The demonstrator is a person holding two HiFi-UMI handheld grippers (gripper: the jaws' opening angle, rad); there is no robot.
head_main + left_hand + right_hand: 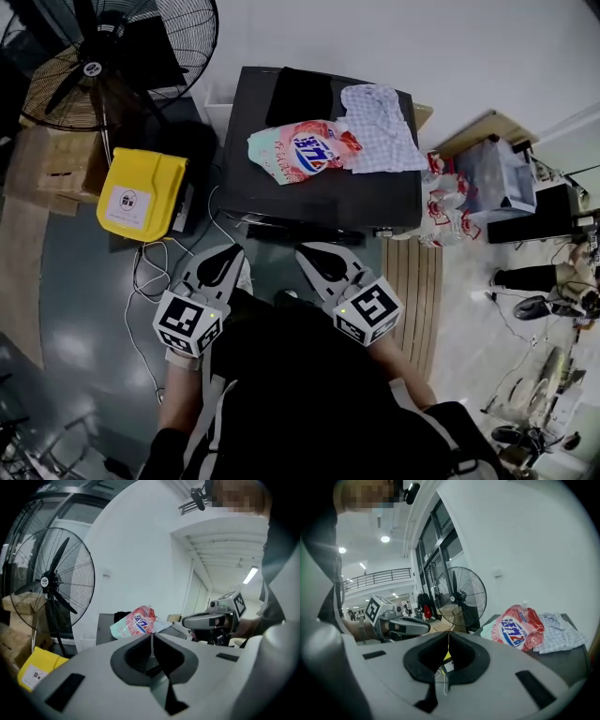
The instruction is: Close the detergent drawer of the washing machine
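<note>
- My left gripper (234,253) is held up in front of me, and its fingers are pressed together into a thin seam with nothing between them.
- My right gripper (305,253) sits beside it, a little apart. Its fingers are closed on nothing as well.
- The washing machine (319,202) is a dark box against the white wall, just beyond both sets of fingertips. Neither gripper touches it.
- From up here I only see a thin dark strip of its front (300,228), so I can't tell whether the detergent drawer is in or out.
- On the machine's top lie a pink-and-green detergent pouch (305,150), a checked cloth (380,127) touching the pouch's right side, and a black bundle (298,94) behind them.
- To the left stand a fan (103,47) and a yellow box (141,195).
</note>
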